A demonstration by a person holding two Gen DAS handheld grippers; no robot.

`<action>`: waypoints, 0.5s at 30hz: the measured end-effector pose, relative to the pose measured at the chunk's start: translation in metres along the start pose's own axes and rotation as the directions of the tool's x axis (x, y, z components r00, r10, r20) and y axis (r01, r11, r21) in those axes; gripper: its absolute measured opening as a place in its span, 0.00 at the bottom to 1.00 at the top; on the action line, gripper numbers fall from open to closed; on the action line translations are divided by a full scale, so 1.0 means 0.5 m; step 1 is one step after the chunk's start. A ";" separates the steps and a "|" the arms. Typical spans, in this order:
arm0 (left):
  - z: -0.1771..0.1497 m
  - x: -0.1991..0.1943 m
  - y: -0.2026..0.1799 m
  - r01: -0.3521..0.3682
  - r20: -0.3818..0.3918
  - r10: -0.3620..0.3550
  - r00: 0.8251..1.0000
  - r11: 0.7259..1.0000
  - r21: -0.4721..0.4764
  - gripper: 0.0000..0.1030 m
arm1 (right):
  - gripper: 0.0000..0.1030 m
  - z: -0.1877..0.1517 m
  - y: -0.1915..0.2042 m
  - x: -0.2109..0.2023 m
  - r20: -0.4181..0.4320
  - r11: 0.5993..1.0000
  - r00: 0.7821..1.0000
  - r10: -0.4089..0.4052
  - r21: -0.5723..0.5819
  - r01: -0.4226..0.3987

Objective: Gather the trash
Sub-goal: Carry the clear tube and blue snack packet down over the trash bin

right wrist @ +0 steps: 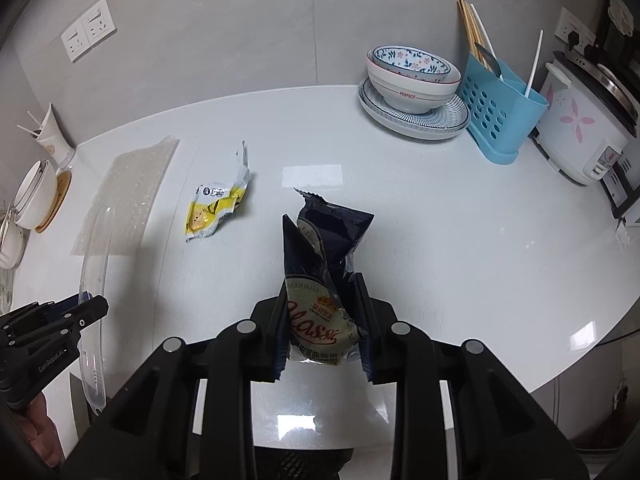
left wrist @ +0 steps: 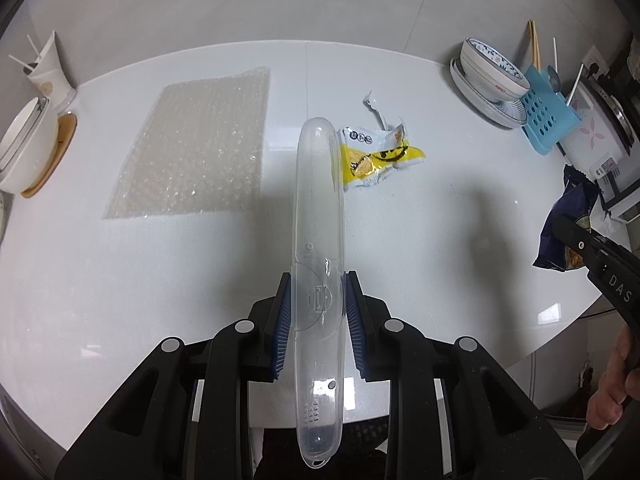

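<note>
My left gripper [left wrist: 316, 284] is shut on a long clear plastic case [left wrist: 318, 208], which sticks out forward above the white table [left wrist: 120, 280]. The same clear plastic case [right wrist: 94, 264] and the left gripper [right wrist: 86, 303] show at the left edge of the right wrist view. My right gripper [right wrist: 323, 292] is shut on a dark blue cookie wrapper [right wrist: 326, 248], held up off the table; the cookie wrapper [left wrist: 564, 232] also appears at the right of the left wrist view. A torn yellow and white snack wrapper [left wrist: 376, 156] [right wrist: 216, 208] lies flat mid-table. A bubble wrap sheet [left wrist: 196, 148] [right wrist: 128, 192] lies to its left.
Stacked patterned bowls on a plate [right wrist: 414, 80], a blue utensil caddy [right wrist: 500, 112] and a white rice cooker [right wrist: 580, 128] stand at the back right. White bowls on a wooden coaster [left wrist: 28, 144] and a paper cup [left wrist: 50, 72] sit at the left. A hand [left wrist: 616, 384] holds the right gripper.
</note>
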State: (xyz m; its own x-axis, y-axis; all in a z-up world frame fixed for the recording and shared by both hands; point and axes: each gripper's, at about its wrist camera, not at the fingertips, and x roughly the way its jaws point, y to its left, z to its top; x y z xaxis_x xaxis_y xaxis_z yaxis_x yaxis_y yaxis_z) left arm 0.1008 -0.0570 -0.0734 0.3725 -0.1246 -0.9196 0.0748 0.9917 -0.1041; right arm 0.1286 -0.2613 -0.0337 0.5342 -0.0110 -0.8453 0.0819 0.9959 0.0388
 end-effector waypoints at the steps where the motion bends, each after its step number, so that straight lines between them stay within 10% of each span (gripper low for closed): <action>1: -0.006 -0.003 -0.001 0.001 0.001 -0.001 1.000 1.000 -0.001 0.25 | 0.26 -0.004 -0.001 -0.003 0.001 1.000 1.000 0.003 -0.002 -0.003; 15: -0.100 -0.036 -0.043 -0.007 0.008 0.008 1.000 1.000 -0.011 0.25 | 0.26 -0.076 0.002 -0.054 0.014 0.997 0.999 0.041 -0.062 -0.040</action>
State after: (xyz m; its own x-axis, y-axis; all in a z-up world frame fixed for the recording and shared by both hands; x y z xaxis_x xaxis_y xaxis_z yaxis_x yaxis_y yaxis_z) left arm 0.0460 -0.0744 -0.0737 0.3807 -0.1174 -0.9172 0.0619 0.9929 -0.1014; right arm 0.0822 -0.2568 -0.0311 0.5488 0.0284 -0.8354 0.0084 0.9992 0.0394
